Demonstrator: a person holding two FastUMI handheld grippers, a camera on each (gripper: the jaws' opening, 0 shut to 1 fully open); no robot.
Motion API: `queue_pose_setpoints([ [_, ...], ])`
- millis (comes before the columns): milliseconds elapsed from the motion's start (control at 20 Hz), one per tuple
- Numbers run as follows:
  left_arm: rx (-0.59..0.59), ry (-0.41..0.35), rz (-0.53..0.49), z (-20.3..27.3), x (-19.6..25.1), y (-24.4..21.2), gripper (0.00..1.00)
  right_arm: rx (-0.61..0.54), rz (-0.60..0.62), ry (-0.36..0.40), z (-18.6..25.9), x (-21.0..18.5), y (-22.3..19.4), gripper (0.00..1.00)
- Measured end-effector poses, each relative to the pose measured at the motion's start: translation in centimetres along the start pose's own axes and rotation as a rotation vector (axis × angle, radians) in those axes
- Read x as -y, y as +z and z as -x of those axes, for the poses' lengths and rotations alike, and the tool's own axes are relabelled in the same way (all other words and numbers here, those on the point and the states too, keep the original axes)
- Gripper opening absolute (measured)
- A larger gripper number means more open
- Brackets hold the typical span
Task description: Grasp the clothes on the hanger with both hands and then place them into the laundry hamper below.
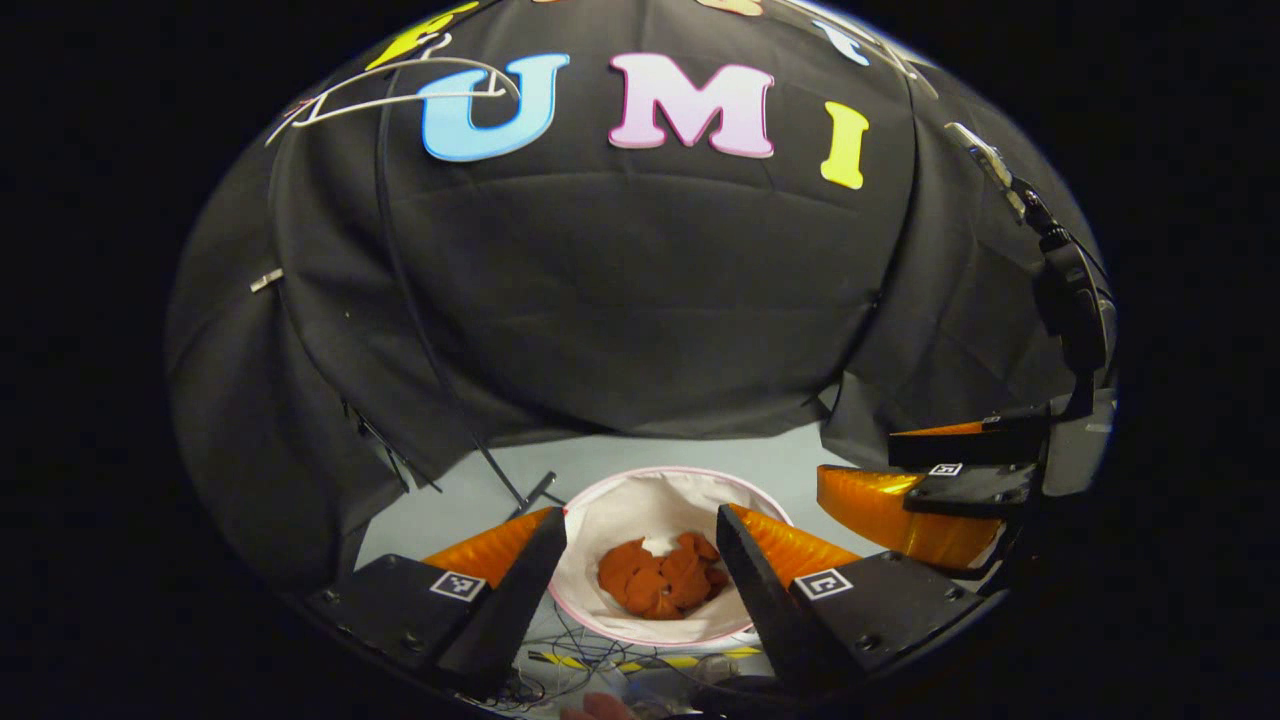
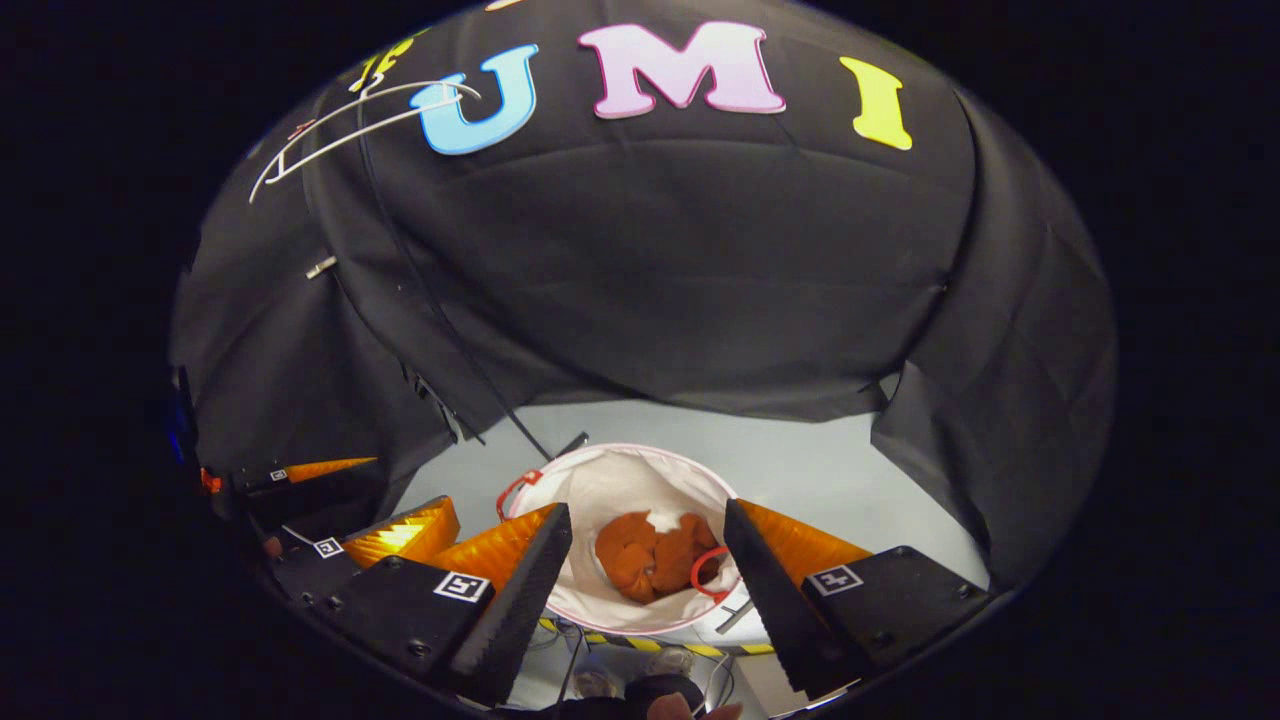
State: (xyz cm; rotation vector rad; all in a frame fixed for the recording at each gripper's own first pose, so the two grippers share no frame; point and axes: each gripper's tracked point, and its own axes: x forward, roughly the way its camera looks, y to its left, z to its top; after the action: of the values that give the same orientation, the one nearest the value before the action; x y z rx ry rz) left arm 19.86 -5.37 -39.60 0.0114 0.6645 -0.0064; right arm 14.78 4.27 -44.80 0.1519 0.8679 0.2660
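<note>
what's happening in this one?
A person holds a gripper in each hand above a white laundry hamper. An orange garment lies crumpled in the hamper. The left gripper and right gripper are both open and hold nothing. A bare white hanger hangs against the booth wall.

Both cams overhead — share hamper (image 1: 655, 500) below.
</note>
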Motion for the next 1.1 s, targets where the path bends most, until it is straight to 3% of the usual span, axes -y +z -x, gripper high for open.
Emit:
queue_pose_setpoints([
  [400,0.197,-0.038,0.051,10.1,-2.5,3.3,0.96,0.219,-0.078,-0.026,8.5,-4.6,4.7,0.99],
  [800,0.425,0.019,0.026,20.6,-6.7,9.0,0.96,0.509,-0.029,-0.067,19.0,-9.0,11.3,0.99],
  [1100,0.574,0.014,0.036,28.2,-7.5,14.3,0.96,0.692,0.011,-0.108,28.6,-10.5,16.5,1.00],
])
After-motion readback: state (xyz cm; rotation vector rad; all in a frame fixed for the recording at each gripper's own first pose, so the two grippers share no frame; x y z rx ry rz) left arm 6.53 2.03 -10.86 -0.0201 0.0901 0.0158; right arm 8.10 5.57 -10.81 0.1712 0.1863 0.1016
